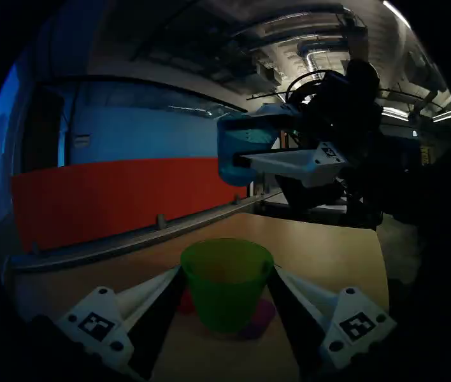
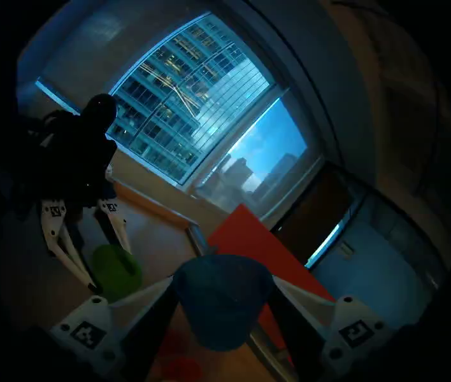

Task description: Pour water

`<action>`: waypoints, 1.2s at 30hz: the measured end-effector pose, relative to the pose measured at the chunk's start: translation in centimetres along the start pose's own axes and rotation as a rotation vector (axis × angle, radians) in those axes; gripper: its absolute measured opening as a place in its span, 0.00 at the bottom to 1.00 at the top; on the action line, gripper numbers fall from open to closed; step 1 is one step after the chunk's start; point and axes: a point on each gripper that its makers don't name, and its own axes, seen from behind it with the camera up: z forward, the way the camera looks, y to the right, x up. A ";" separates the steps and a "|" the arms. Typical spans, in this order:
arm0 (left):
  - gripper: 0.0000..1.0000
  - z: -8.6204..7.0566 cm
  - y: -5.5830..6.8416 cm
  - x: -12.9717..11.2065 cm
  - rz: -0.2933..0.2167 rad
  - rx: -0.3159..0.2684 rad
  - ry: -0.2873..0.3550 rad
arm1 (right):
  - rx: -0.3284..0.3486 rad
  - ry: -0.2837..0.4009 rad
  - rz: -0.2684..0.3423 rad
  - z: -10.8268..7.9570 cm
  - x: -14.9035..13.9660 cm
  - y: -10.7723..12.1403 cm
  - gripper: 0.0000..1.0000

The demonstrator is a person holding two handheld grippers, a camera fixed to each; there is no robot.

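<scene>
The green cup (image 1: 227, 290) sits upright at 6 o'clock, grasped by the level left gripper (image 1: 225, 270) over the table (image 1: 327, 248). At 1 o'clock the right gripper (image 1: 241, 137), rolled sideways, clasps the blue cup (image 1: 251, 149) higher up.

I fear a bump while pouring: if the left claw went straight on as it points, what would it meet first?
Past the green cup it holds, the table looks free up to the rail before the red wall. The right claw with the blue cup hangs higher, likely off that line.
</scene>
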 end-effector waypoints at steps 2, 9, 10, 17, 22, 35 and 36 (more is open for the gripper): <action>0.87 0.0 0.1 0.1 0.000 -0.003 0.001 | -0.003 0.002 -0.020 0.2 0.3 0.0 0.91; 0.87 0.1 0.6 0.0 0.000 -0.015 0.001 | -0.005 0.010 -0.084 1.0 1.1 0.1 0.91; 0.86 0.1 0.6 0.0 0.002 -0.016 0.000 | -0.006 0.011 -0.094 1.1 1.3 0.1 0.91; 0.86 0.2 0.9 0.0 0.003 -0.024 0.005 | -0.011 0.021 -0.168 1.7 2.1 -0.1 0.91; 0.86 0.2 1.0 0.1 -0.002 -0.027 0.009 | -0.014 0.025 -0.217 2.2 3.3 -0.7 0.91; 0.86 0.3 1.3 0.5 -0.007 -0.038 0.021 | -0.013 0.021 -0.341 3.1 4.0 -0.7 0.91; 0.86 0.3 1.2 0.6 -0.008 -0.038 0.023 | -0.013 0.020 -0.349 3.1 3.9 -0.6 0.91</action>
